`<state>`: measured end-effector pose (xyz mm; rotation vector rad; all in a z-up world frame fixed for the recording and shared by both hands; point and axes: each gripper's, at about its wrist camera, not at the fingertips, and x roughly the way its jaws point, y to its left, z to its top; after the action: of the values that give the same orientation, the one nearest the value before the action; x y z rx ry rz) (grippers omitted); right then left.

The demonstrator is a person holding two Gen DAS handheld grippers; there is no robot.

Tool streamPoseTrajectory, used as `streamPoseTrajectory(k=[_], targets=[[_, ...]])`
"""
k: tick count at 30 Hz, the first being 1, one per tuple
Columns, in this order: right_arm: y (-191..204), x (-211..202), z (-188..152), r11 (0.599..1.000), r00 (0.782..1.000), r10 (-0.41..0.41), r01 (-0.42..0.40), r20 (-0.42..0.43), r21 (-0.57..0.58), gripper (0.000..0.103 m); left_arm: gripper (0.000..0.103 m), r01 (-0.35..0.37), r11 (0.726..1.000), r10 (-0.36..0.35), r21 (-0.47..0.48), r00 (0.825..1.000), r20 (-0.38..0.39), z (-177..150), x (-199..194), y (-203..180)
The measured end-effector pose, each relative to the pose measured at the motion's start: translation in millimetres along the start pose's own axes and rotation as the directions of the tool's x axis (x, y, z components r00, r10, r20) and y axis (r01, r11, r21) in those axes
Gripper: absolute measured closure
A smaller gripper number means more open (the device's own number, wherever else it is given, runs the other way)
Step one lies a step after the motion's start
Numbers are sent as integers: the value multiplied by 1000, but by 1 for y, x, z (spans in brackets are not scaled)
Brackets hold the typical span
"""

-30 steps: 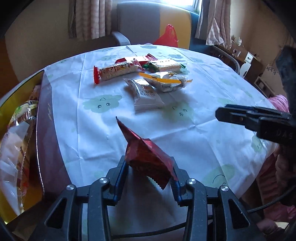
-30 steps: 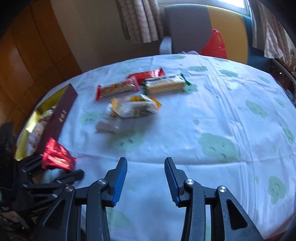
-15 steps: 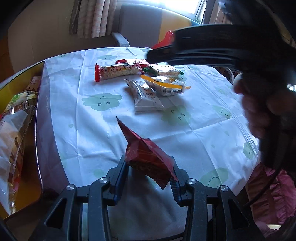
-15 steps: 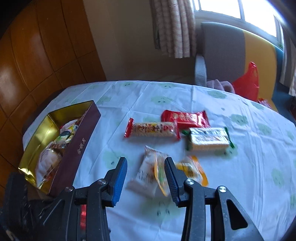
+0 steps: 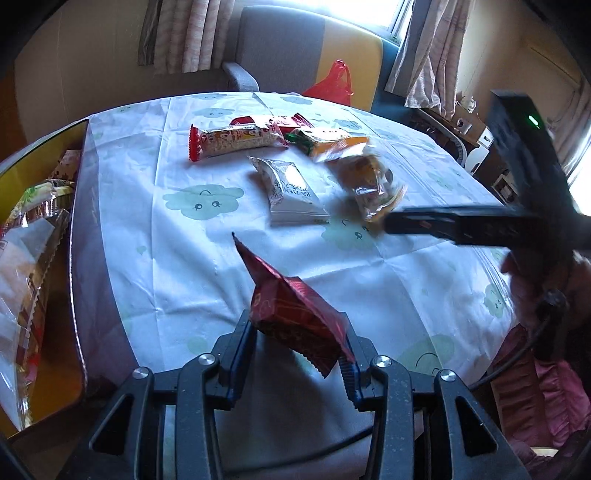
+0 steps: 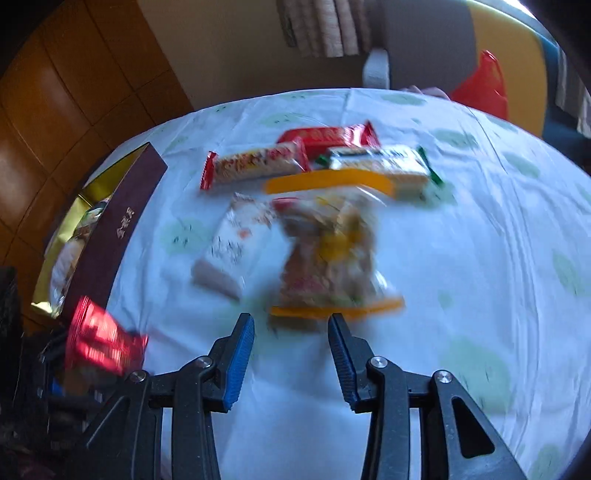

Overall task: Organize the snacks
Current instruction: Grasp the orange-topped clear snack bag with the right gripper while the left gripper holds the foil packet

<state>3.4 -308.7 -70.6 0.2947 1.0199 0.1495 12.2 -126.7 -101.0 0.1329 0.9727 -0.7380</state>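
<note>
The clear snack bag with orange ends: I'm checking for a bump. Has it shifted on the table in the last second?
Yes. The clear bag has turned and slid toward the table's near edge, off the green-ended bar, and now lies right of the white packet.

Round desk (image 5: 369, 280) under a white cloud-print cloth (image 5: 177, 258); snack packets (image 5: 236, 140) clustered toward far edge, open gold-lined box (image 6: 110, 218) at left edge.

home: curtains (image 5: 184, 33), armchair (image 5: 280, 48), tablecloth (image 5: 369, 280)
</note>
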Motion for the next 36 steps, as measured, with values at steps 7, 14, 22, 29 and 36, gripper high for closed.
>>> streamPoseTrajectory(k=[7, 14, 22, 29, 36], targets=[[-30, -38, -30, 987, 994, -82, 71, 71, 147, 55, 60, -6, 1000, 6, -5, 1000, -9, 0, 1, -1], [8, -32, 13, 974, 977, -179, 192, 113, -121, 35, 61, 74, 992, -78, -107, 996, -35, 6, 0, 14], [45, 23, 59, 860, 963, -269, 256, 33, -441, 30, 61, 68, 993, -72, -98, 997, -35, 4, -2, 12], [33, 41, 53, 888, 969, -249, 226, -6, -400, 77, 61, 45, 996, -48, -77, 998, -39, 4, -2, 8], [22, 5, 3, 944, 971, -233, 238, 49, -228, 77, 61, 61, 994, -63, -86, 998, -25, 10, -5, 8]])
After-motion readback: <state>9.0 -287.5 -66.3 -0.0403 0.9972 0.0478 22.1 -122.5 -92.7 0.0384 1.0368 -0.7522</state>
